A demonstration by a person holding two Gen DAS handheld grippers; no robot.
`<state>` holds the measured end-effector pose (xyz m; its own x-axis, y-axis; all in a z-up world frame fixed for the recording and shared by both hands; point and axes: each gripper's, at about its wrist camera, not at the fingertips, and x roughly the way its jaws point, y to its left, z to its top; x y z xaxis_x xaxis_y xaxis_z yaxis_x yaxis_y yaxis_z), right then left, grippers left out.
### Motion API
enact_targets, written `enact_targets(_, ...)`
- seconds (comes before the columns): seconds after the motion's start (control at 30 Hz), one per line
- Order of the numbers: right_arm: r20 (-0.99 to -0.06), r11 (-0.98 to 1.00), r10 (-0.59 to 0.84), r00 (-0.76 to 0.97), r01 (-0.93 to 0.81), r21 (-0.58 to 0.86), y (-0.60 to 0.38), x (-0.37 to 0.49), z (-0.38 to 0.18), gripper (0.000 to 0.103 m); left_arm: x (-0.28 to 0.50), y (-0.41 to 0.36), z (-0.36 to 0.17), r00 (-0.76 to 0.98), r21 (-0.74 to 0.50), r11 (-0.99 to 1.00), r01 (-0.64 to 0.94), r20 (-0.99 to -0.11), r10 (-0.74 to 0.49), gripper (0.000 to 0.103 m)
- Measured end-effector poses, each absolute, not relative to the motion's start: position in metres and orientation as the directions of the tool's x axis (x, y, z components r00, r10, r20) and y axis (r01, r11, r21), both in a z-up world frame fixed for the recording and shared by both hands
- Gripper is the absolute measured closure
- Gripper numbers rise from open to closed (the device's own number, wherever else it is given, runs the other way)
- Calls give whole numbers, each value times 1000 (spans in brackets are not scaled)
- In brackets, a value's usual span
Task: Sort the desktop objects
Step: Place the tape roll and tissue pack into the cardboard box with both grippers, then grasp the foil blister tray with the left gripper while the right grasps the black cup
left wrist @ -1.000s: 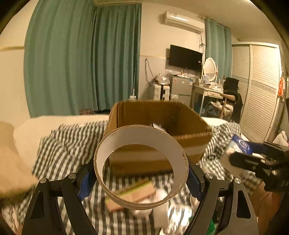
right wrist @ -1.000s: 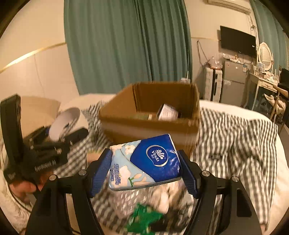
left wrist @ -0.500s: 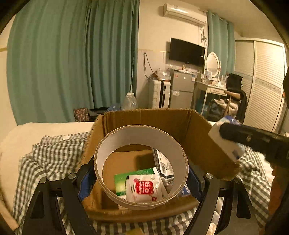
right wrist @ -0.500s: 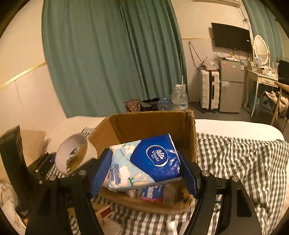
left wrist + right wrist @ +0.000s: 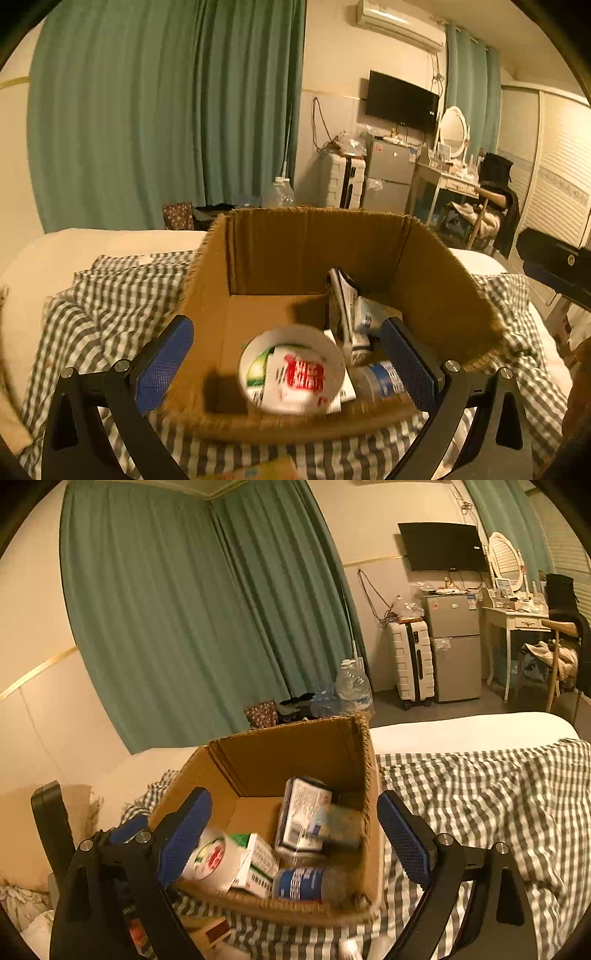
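Note:
An open cardboard box (image 5: 314, 251) stands on the checked blanket. My left gripper (image 5: 288, 363) hangs over its near edge, jaws opening, nothing between the blue pads (image 5: 166, 365). Below it the white tape ring (image 5: 291, 369) is blurred inside the box, over a red-and-white packet. My right gripper (image 5: 293, 836) is over the same box (image 5: 295, 746), jaws opening and empty. The blue tissue pack (image 5: 334, 825) is a blur inside, by the right wall. The tape ring (image 5: 210, 860) lies at the box's near left. The left gripper (image 5: 122, 834) shows beside it.
The box also holds a green-and-white carton (image 5: 258, 860), a blue-labelled bottle (image 5: 299, 884) and an upright pack (image 5: 303, 812). Checked blanket (image 5: 480, 794) covers the bed. Beyond it: green curtains, water bottles (image 5: 352, 686), a suitcase, a fridge, a desk. Loose items lie in front of the box.
Both grippers moved over the box and their jaws spread. The tape ring left the left gripper and the tissue pack left the right one; both are now inside the box.

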<state>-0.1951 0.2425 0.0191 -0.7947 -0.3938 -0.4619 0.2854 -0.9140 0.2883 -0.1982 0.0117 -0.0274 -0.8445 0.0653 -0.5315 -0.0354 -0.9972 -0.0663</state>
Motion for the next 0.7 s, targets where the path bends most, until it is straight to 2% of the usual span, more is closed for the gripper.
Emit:
enact_targets(0.23,-482,-936,-352,-802,292,198,239,-119,30,12,-119,-16,-26,-830,-32,-999,16,-557,4,0)
enact_targets(0.43,-529,-936,-346,-775,327,133,217,-49,-12,12,-67,-28,-55,-807,-22,-999,39,-590,-18,0)
enact_targets(0.53,-600,-938,-320,-733,333,93,210,-26,-49,12,-41,-24,-81,-792,-14,-999,49,-610,-30,0)
enact_targets(0.63,-676,-937,-319,-664,327,121,212,-11,-83,12,-22,-18,-109,-767,-44,-998,54,-642,-13,0)
enact_targets(0.7,-715,-952,-271,-644,290,100,217,-2,-99,12,-17,-11,-127,-738,-51,-997,52,-675,-4,0)
